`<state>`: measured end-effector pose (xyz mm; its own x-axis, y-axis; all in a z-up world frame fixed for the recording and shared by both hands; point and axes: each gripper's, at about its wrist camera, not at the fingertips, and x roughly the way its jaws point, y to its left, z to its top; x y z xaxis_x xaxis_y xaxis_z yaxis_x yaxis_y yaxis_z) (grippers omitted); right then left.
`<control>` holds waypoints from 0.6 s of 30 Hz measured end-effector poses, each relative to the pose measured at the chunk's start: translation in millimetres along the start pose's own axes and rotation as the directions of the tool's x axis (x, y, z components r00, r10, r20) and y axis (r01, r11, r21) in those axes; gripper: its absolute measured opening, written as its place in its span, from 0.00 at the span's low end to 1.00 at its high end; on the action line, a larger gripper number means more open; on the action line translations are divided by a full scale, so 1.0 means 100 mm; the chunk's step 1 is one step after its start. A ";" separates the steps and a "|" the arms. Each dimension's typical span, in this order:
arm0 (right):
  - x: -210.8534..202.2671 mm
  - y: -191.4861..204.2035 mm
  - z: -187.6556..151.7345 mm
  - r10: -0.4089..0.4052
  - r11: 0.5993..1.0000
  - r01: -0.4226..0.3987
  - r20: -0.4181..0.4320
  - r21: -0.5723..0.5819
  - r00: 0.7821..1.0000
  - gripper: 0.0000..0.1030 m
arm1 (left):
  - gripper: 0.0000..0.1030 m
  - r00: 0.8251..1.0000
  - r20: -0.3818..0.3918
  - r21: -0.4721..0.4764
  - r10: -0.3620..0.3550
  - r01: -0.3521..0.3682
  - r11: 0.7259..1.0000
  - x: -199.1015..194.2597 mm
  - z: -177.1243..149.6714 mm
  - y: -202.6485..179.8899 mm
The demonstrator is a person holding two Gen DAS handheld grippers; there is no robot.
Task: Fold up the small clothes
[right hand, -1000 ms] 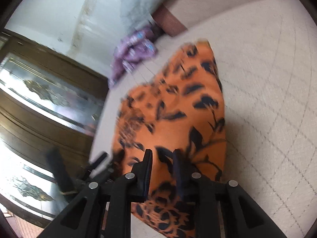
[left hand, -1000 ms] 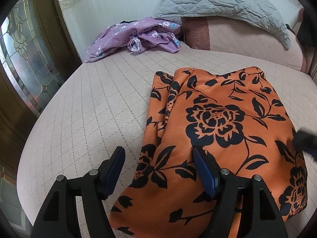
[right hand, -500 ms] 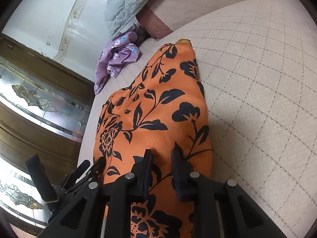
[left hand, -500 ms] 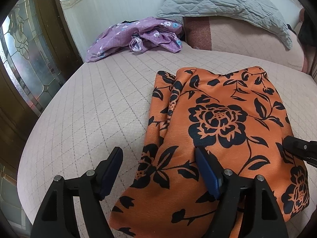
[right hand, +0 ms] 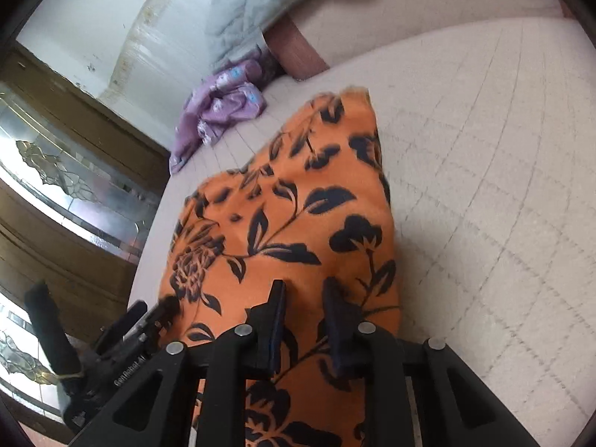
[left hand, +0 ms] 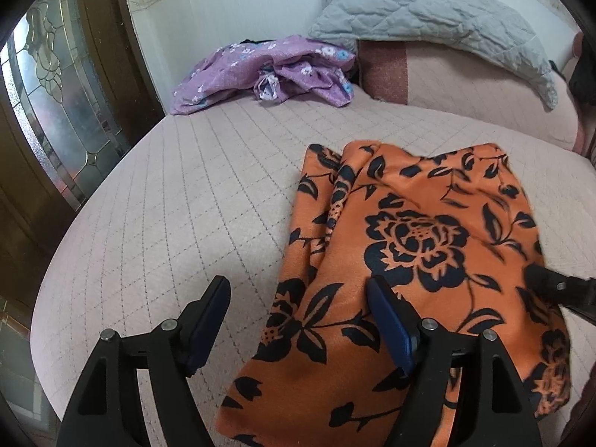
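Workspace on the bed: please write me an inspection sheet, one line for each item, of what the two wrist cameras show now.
Surface: quilted pale pink bed cover, no tear or stain visible.
Job's things: orange garment with black flowers, lying partly folded, creased along its left edge.
Clutter: purple flowered cloth crumpled near the wall; grey quilted pillow on a pink bolster.
Grippers: left gripper open, jaws just opening, one finger over the bed cover, one over the orange garment; right gripper narrow, above the garment; a pinch cannot be confirmed.
Cables: nothing seen.
Surroundings: wooden door with patterned glass; white wall.
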<state>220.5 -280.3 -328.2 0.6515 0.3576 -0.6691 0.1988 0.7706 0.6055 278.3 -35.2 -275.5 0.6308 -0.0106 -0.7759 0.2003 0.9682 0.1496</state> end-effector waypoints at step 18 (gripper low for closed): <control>-0.33 0.06 0.03 0.049 0.998 -0.050 0.038 0.026 0.998 0.68 | 0.82 0.999 0.030 0.012 0.015 -0.016 1.000 -0.09 0.02 0.00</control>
<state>202.6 -288.9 -300.8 0.6882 0.3747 -0.6212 0.1845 0.7377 0.6494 274.0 -35.9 -268.0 0.6562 -0.0035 -0.7545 0.1997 0.9651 0.1692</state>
